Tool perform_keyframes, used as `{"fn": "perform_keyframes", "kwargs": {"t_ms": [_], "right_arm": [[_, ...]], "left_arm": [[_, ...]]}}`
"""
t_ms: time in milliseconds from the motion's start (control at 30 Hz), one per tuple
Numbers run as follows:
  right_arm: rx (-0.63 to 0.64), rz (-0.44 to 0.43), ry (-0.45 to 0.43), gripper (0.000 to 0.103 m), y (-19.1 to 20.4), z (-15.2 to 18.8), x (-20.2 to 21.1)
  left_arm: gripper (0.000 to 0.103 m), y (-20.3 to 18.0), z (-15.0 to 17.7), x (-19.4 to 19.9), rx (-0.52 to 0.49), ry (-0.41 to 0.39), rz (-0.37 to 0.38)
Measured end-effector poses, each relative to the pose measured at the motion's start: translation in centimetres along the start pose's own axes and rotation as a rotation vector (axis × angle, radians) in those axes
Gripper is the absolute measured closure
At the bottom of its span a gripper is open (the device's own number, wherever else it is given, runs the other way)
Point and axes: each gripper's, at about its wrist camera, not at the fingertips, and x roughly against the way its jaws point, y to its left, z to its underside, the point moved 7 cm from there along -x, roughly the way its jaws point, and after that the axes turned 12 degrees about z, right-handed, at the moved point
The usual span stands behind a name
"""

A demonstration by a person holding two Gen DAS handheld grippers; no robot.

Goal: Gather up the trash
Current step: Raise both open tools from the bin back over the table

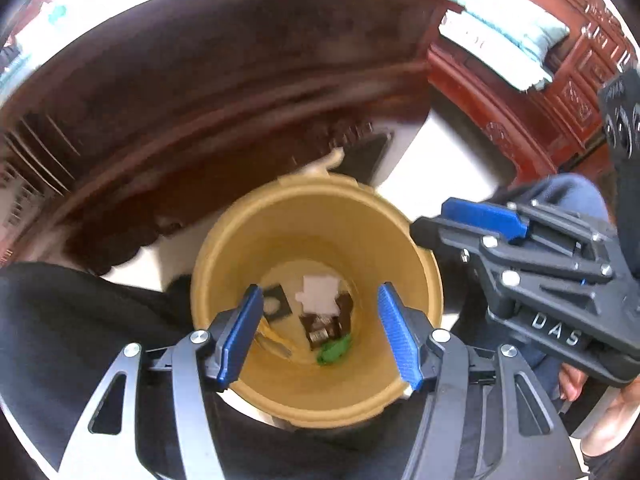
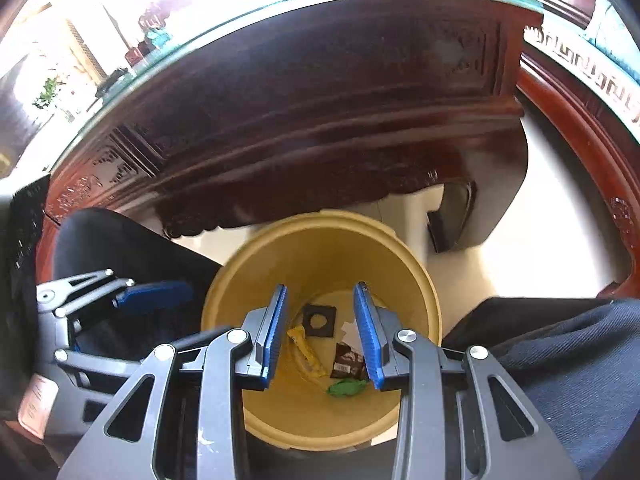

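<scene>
Hovering both grippers over the yellow bin, nothing held

Left gripper [image 1: 318, 334]: jaws apart, nothing between the pads. Right gripper [image 2: 322, 334]: jaws apart too, narrower gap, also empty.

Both point steeply down into the yellow bin [image 1: 248, 240], which stands on the pale floor between the person's knees, against the dark carved table [image 2: 320, 92].

Trash lies on the bin floor: white paper scrap [image 1: 320, 294], black square piece with a hole [image 2: 319, 320], yellow wrapper [image 2: 306, 350], brown sachet [image 2: 348, 362], green crumple [image 2: 346, 388].

Yellow wrapper's long axis runs roughly 11 to 5 o'clock in the right wrist view.

Judgement: drop looks done; further trash would lie outside the bin, none identifiable in either view. Neither gripper is clearly nearer
</scene>
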Motion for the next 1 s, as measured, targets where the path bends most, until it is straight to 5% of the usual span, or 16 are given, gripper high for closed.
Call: {"fn": "perform_keyframes", "kwargs": {"t_ms": [533, 1000], "right_arm": [[0.028, -0.035, -0.184, 0.069, 2.4, -5.6, 6.5], [0.111, -0.120, -0.276, 0.069, 7.3, -17.1, 6.7]], "left_arm": [[0.043, 4.5, -4.0, 9.9, 0.094, -0.263, -0.113], [0.043, 9.8, -15.4, 15.3, 0.147, -0.411, -0.218]]}}
